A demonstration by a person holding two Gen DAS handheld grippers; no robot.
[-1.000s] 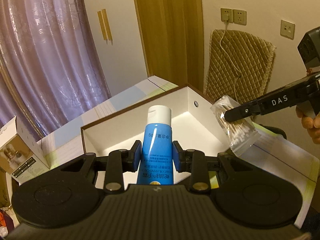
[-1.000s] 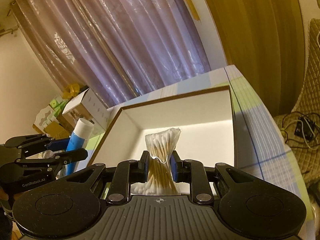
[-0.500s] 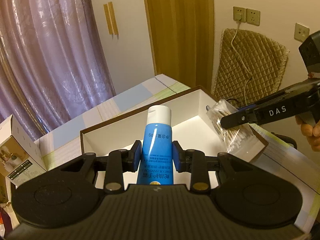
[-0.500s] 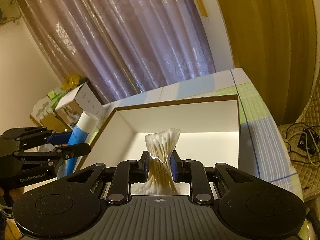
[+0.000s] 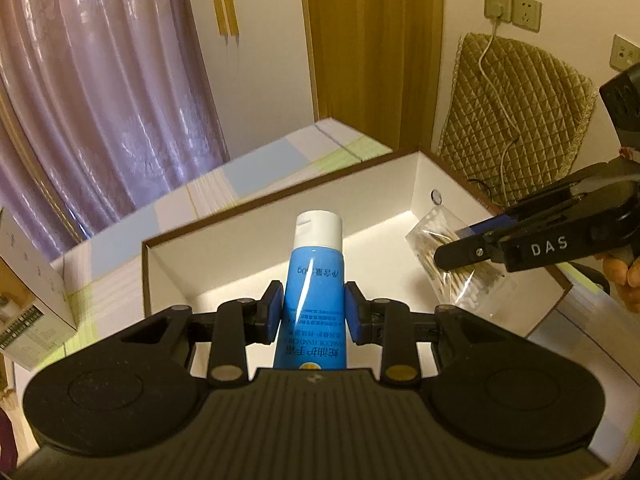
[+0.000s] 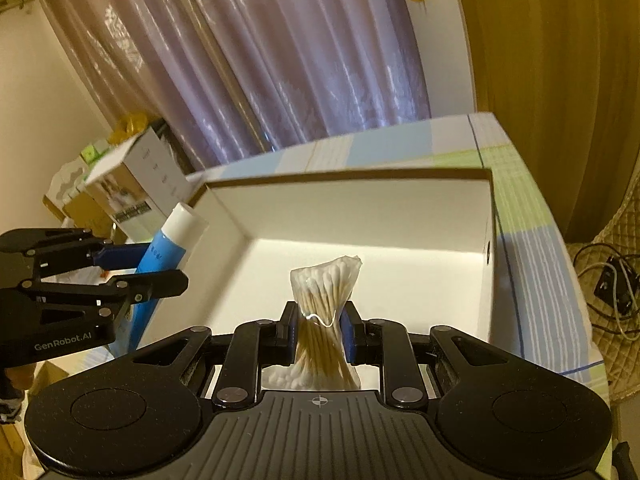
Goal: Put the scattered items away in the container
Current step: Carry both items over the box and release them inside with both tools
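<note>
My left gripper (image 5: 314, 308) is shut on a blue tube with a white cap (image 5: 316, 276), held upright over the near edge of an open white box with brown rim (image 5: 248, 208). My right gripper (image 6: 319, 334) is shut on a clear bag of cotton swabs (image 6: 326, 292), hanging above the box's white floor (image 6: 400, 264). In the left wrist view the right gripper (image 5: 460, 250) and the bag of swabs (image 5: 448, 272) sit over the box's right side. In the right wrist view the left gripper (image 6: 136, 268) holds the tube (image 6: 160, 256) just outside the box's left wall.
The box rests on a pastel striped surface (image 6: 532, 240). A carton (image 5: 24, 292) stands left of the box. Purple curtains (image 5: 100, 80) hang behind. A quilted chair back (image 5: 516, 120) with a cable, and wall sockets, lie to the right. A hand (image 5: 620, 280) grips the right tool.
Both grippers have moved lower and further in over the box, each keeping its load. The swab bag now hangs inside the box's right rim; the tube's cap reaches over the interior.
</note>
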